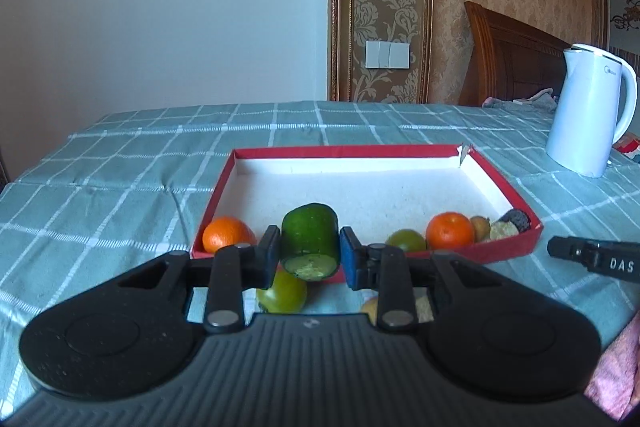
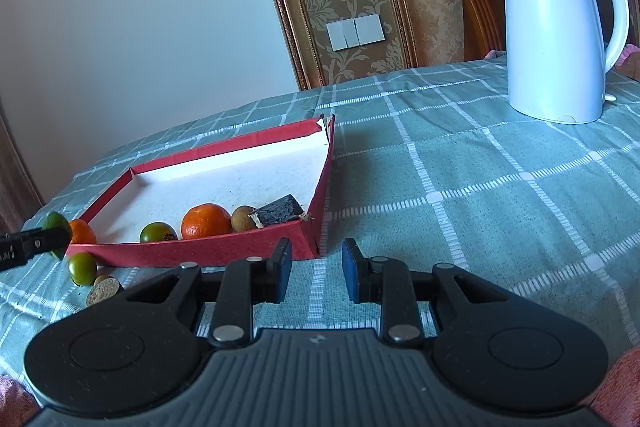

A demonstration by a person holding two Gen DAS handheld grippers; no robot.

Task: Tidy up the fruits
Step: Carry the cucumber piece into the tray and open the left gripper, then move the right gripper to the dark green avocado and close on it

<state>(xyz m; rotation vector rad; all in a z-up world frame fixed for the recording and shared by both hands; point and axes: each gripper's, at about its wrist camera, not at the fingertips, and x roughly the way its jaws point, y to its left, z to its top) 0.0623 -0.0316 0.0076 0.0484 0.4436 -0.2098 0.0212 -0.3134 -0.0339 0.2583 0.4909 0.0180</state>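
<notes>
My left gripper [image 1: 309, 255] is shut on a cut green cucumber piece [image 1: 310, 241] and holds it above the near wall of the red box [image 1: 496, 251]. In the box lie an orange at the left [image 1: 226, 234], a green tomato [image 1: 405, 240], a second orange [image 1: 450, 230], a brown longan [image 1: 480, 226] and a dark cut piece [image 1: 516, 219]. Another green tomato [image 1: 282, 293] lies on the cloth in front of the box. My right gripper [image 2: 316, 267] is open and empty, low over the cloth by the box's near right corner [image 2: 316, 227].
A white electric kettle [image 2: 556, 27] stands on the checked green tablecloth [image 2: 480, 187] at the far right. A cut brown piece [image 2: 103, 293] lies on the cloth in front of the box. A wooden chair [image 1: 508, 59] stands behind the table.
</notes>
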